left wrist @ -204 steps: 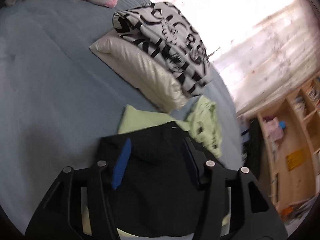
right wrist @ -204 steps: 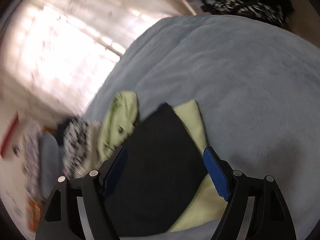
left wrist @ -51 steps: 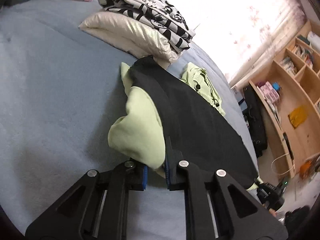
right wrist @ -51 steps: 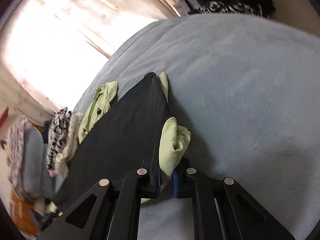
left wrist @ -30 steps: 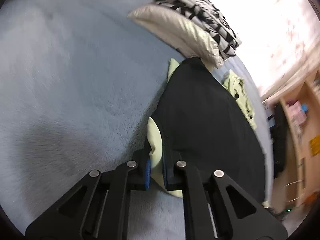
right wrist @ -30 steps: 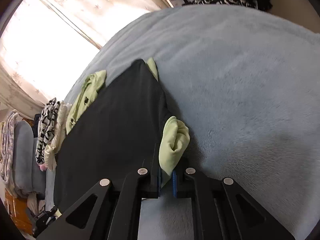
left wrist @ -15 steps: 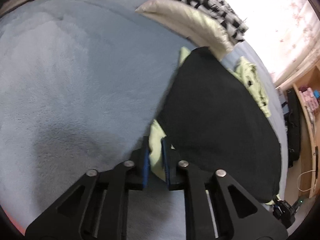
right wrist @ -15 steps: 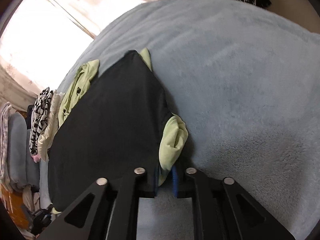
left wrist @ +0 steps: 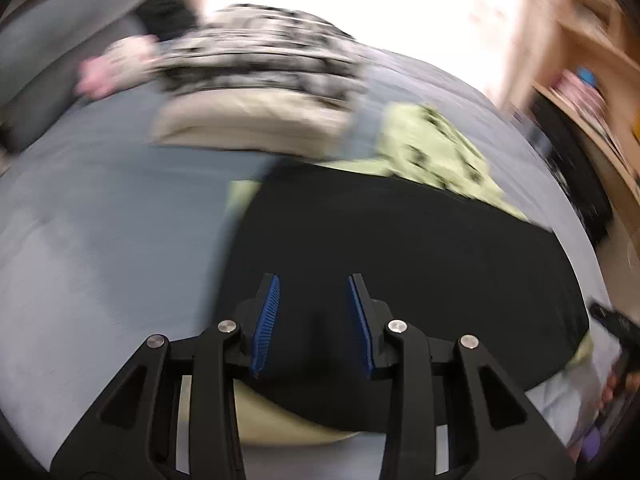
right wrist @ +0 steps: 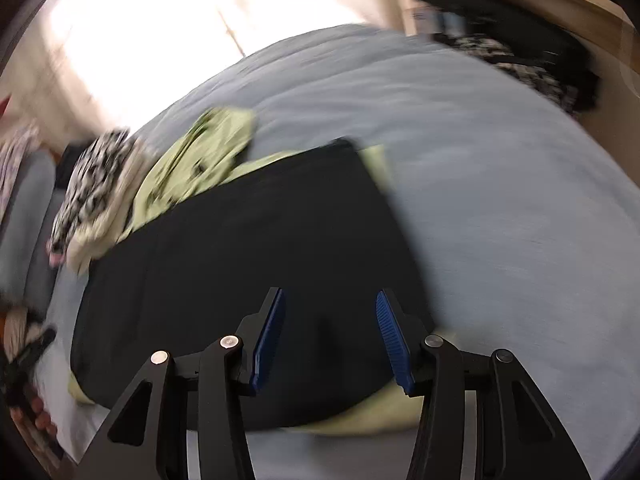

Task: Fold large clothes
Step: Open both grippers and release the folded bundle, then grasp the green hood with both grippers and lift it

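Both views motion-blurred. Left gripper [left wrist: 313, 322] with blue ribbed pads: jaws opening, nothing pinched between them, hanging over the near part of the big black folded garment with pale green lining [left wrist: 400, 248]. Right gripper [right wrist: 330, 336], same blue pads: jaws opening too, gap empty, over the near right part of that same black garment [right wrist: 248, 256]. Neither pair pressing on cloth; released.

Garment lying flat on the grey-blue fleece bed cover [left wrist: 100, 216], black side up, roughly rectangular. Green lining peeking out along the near edge under both grippers, at the far left corner in the left view, and at the far right corner in the right view. Bed cover [right wrist: 500, 168] open and bare to the right of the garment in the right view.

Beyond the garment: crumpled light green cloth with dark specks [left wrist: 436, 148], touching or just beside the far edge of the black garment, same cloth at [right wrist: 200, 152]. Further back, cream satin pillow [left wrist: 248, 124] with a black-and-white patterned folded textile [left wrist: 260, 60] stacked on it. Pink and white plush toy [left wrist: 108, 68] left of that stack, heavily smeared. Bright curtained window [left wrist: 360, 0] behind. Wooden shelving [left wrist: 600, 80] at right edge, contents unreadable. Dark patterned pile [right wrist: 532, 64] off the bed's far right corner in the right view.
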The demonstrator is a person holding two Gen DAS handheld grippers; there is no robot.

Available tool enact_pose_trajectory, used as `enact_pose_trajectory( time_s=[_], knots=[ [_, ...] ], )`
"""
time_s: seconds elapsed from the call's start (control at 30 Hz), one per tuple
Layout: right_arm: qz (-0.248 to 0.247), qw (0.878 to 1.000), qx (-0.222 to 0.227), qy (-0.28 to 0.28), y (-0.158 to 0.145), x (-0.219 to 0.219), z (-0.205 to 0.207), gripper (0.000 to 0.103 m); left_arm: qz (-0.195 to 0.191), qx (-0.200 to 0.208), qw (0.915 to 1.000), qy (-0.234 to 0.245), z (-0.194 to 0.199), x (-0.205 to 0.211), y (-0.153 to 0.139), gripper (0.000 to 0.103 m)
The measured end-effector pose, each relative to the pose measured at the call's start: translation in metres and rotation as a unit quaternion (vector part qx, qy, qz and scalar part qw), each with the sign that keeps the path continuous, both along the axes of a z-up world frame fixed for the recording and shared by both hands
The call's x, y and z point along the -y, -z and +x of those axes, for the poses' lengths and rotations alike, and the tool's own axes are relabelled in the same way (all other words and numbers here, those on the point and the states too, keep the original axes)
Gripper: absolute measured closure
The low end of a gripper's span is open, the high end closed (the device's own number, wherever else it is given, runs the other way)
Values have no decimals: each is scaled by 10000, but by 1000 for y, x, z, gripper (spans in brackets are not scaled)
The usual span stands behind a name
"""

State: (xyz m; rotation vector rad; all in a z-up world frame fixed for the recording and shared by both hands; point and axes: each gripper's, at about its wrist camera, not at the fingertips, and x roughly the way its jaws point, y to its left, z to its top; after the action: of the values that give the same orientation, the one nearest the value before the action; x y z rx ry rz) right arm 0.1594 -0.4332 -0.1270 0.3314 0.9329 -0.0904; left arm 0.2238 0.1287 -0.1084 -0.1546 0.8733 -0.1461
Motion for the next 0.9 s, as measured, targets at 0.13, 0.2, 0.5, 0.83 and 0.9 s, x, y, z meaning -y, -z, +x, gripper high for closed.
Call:
enact_pose_trajectory(
  time_s=[0.13,0.2,0.5,0.83,0.9],
  knots=[
    [-227,9970,-345,-653,30,-42,40,55,-22,-303,9979,576,33,50,24,72],
    [-478,9952,-440,-725,48,-52,57,55,39,-565,9964,638,46,65,41,72],
    [-729,9951,-345,-572,64,-43,143,52,324,-680,9967,308,123,77,76,72],
    [-774,9961,-294,-320,34,-23,242,51,877,-380,9945,422,197,100,59,72],
    [-586,9976,-190,-311,20,-17,261,51,802,-199,9950,556,211,105,41,72]
  ],
)
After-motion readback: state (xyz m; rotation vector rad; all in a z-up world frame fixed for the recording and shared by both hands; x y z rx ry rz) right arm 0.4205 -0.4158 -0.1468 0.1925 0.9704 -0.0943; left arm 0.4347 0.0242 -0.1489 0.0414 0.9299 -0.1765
